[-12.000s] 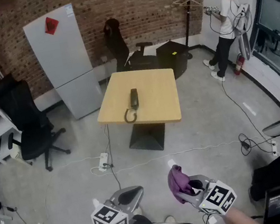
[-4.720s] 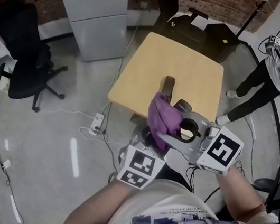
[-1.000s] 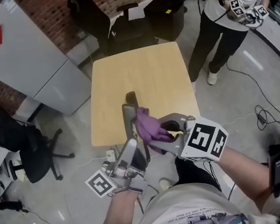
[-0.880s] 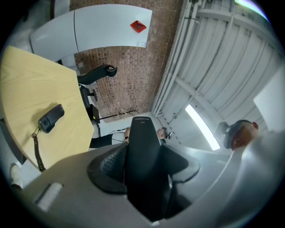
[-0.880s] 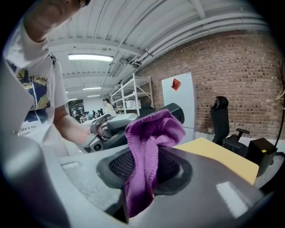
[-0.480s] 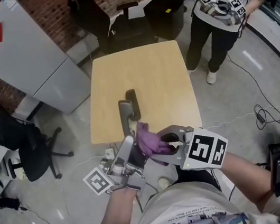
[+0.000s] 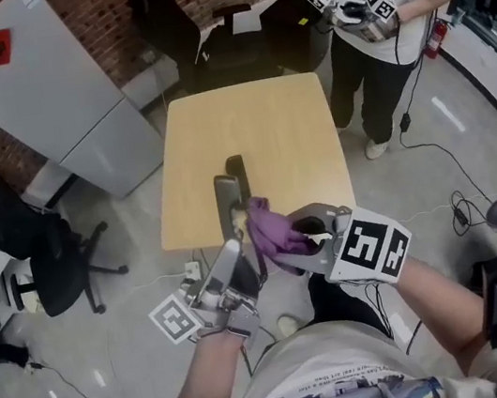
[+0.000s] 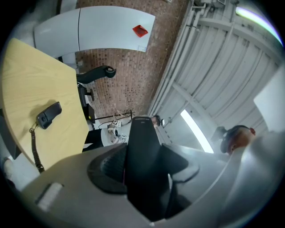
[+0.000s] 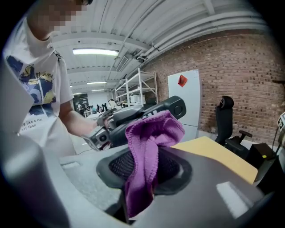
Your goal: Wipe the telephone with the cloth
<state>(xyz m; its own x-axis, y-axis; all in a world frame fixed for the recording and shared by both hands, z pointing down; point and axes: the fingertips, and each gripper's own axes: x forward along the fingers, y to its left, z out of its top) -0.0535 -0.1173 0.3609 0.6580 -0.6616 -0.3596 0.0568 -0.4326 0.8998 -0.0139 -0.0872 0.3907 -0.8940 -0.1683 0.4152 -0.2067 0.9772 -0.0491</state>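
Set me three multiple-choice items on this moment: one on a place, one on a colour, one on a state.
1. Where does the telephone base lie? A on the wooden table; B on the floor; C on the office chair.
2. What colour is the cloth? A yellow; B purple; C white.
3. How is the left gripper? A open, empty; B shut on the handset; C shut on the cloth.
Key: 1 A, it rests on the tabletop with its cord. 2 B, the cloth in the right gripper is purple. 3 B, its jaws clamp the black handset.
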